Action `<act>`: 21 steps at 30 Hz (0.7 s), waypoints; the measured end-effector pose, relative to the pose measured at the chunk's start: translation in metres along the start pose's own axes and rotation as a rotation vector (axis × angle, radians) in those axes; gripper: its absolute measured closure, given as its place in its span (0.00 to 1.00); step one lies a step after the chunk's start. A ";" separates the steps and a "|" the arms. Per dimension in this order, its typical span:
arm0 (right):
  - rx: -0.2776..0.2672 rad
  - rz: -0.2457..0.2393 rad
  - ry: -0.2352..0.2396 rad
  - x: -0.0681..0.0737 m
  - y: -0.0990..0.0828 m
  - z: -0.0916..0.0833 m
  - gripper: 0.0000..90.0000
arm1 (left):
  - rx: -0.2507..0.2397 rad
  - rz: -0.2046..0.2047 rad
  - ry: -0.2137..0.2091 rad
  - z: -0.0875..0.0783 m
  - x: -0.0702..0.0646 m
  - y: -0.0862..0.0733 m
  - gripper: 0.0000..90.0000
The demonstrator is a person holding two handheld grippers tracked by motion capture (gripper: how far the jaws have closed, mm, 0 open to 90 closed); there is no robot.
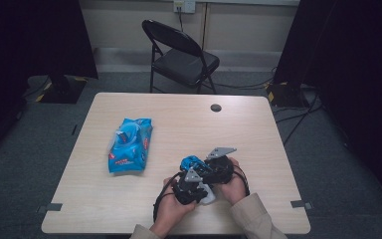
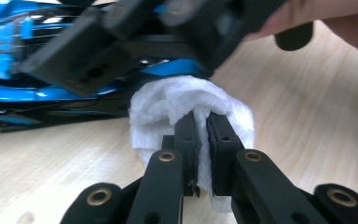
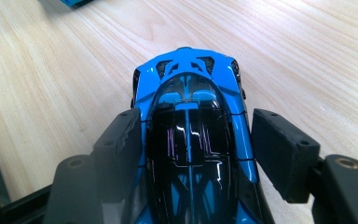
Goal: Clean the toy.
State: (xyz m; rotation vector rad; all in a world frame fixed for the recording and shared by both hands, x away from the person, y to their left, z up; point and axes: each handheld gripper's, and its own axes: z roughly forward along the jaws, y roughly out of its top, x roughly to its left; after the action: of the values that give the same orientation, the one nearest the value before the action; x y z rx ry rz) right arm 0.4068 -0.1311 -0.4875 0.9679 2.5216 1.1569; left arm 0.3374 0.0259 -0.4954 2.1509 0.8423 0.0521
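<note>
One blue wipes pack (image 1: pixel 130 145); print unreadable.

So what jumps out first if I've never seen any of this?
The shiny blue toy car, sitting between the right claw near the table's front edge. Right beside it, the left claw pinches a white wipe against the car. Further left on the table lies a blue wipes pack.

Wipes pack (image 1: pixel 129 145) left of toy car (image 1: pixel 194 163).
</note>
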 end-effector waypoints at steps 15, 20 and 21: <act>-0.007 0.021 0.019 -0.003 -0.002 0.001 0.38 | -0.008 0.011 -0.037 -0.005 -0.001 -0.005 0.94; -0.005 0.021 0.019 -0.003 -0.002 0.001 0.38 | -0.018 -0.012 -0.003 -0.020 0.013 -0.011 0.94; -0.005 0.020 0.019 -0.003 -0.002 0.001 0.38 | -0.021 -0.020 0.008 -0.023 0.017 -0.011 0.94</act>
State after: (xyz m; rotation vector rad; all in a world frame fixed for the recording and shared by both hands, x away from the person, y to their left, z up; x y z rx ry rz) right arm 0.4084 -0.1332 -0.4892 0.9880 2.5284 1.1831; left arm 0.3373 0.0568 -0.4916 2.1239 0.8645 0.0586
